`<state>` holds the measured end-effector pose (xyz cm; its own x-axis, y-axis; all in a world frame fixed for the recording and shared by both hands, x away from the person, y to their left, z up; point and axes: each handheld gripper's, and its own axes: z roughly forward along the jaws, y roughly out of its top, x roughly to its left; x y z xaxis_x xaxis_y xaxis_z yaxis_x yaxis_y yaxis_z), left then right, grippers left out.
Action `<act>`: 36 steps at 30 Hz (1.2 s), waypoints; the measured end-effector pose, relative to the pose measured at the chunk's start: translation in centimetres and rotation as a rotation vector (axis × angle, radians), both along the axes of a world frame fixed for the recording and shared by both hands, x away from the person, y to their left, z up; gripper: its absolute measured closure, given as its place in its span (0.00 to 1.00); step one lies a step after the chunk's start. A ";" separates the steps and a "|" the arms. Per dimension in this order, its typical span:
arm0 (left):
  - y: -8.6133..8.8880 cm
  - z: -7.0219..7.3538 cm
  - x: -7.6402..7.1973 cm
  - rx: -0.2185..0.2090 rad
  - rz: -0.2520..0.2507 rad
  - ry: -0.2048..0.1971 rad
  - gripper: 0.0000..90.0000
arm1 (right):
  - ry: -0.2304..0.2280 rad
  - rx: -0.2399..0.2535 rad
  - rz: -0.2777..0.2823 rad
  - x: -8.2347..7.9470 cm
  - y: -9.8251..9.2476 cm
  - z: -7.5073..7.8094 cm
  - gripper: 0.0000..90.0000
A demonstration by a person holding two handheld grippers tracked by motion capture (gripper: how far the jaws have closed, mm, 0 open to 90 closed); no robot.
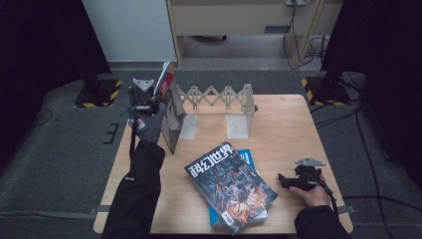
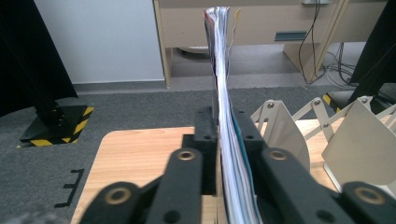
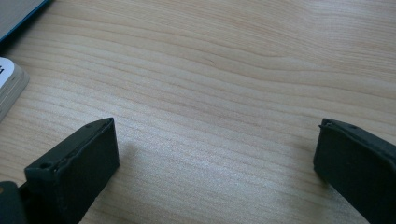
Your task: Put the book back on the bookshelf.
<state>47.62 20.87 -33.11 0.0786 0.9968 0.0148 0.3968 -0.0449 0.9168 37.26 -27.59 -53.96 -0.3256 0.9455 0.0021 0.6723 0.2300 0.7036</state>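
My left gripper (image 1: 149,103) holds a magazine (image 1: 172,119) upright on its edge at the left end of the table (image 1: 288,124), next to the beige folding book rack (image 1: 224,102). In the left gripper view the jaws of that gripper (image 2: 226,123) press both sides of the magazine's page edge (image 2: 223,70), with the rack (image 2: 364,135) to the right. My right gripper (image 1: 284,180) lies low at the front right, open (image 3: 215,149), with bare wood between its jaws. A dark-covered magazine (image 1: 231,186) lies on a blue book (image 1: 246,157) at the front middle.
The rack has upright beige dividers (image 1: 239,117) with gaps between them. Corners of the blue book (image 3: 18,14) and the stacked magazine (image 3: 7,86) show at the left of the right gripper view. Black stands with hazard-striped bases (image 1: 99,92) flank the table on the floor.
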 end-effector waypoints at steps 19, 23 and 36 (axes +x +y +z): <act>1.5 1.9 -4.0 -0.073 -0.099 -0.080 0.58 | 0.001 0.000 -0.001 0.0 0.0 0.0 0.00; 2.2 2.2 -4.9 -0.107 -0.118 -0.092 0.53 | 0.001 0.000 -0.002 0.0 0.0 0.0 0.00; 4.8 1.1 -9.1 -0.179 -0.191 -0.090 0.43 | 0.002 0.003 -0.007 0.0 0.0 0.0 0.00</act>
